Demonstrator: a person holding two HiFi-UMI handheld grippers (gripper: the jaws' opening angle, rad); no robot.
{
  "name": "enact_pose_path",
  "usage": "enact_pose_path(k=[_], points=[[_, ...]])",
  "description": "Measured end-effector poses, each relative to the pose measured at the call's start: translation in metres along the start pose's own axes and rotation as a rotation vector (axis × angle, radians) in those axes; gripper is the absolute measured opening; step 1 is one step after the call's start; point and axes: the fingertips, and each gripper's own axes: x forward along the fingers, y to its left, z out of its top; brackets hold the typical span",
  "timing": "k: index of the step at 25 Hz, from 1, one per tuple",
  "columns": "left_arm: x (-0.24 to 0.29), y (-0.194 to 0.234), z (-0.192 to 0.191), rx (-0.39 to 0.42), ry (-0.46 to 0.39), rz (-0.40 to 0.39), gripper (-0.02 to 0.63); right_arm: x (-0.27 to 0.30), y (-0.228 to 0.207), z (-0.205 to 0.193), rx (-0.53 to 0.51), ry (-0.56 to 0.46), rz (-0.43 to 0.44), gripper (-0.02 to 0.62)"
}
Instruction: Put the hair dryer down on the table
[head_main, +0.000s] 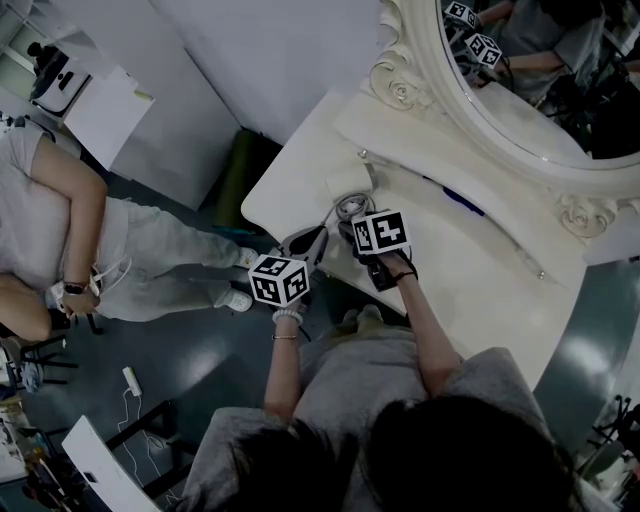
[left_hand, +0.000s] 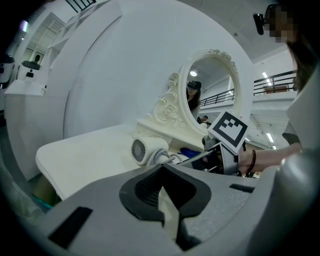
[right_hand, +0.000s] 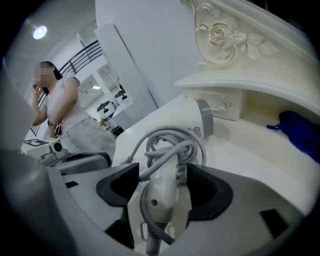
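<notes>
Right gripper view: right gripper (right_hand: 162, 170) jaws released, handle of hair dryer (right_hand: 175, 122) between them
Hair dryer: lay on table (right_hand: 250, 165), cord (right_hand: 150, 140) coiled
Left gripper (left_hand: 161, 170): jaws clenched, empty

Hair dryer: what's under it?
The hair dryer lies on the table; its coiled cord wraps the handle, between the open jaws of the right gripper. The surface beneath it is covered.

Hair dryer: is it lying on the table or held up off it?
Lying down: the hair dryer rests on the dressing table, its handle between the open jaws of the right tool.
</notes>
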Motion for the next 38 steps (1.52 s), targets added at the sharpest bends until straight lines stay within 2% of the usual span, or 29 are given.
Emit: enact_pose_path(k=[11, 20, 23, 32, 35, 38], points=[[-0.001, -0.007, -0.001, 0.015, -0.002, -0.014, 0.005, -0.019, -0.006, -0.001, 0.061, -0.077, -0.001, 0.282], [-0.001, -0.029, 0.003, 0.055, -0.03, -0.044, 0.005, -0.062, -0.003, 0.014, 0.143, -0.243, 0.07, 0.273], [0.0, -0.04, 0.005, 0.077, -0.035, -0.069, 0.005, -0.075, 0.001, 0.02, 0.134, -0.289, 0.085, 0.189], [-0.005, -0.072, 0.026, 0.136, -0.1, -0.117, 0.005, -0.113, 0.017, 0.031, 0.077, -0.391, 0.121, 0.047], [-0.01, -0.086, 0.038, 0.167, -0.133, -0.137, 0.005, -0.13, 0.021, 0.036, 0.047, -0.438, 0.132, 0.007], [-0.015, -0.101, 0.051, 0.199, -0.167, -0.159, 0.005, -0.149, 0.028, 0.041, 0.005, -0.49, 0.149, 0.002]])
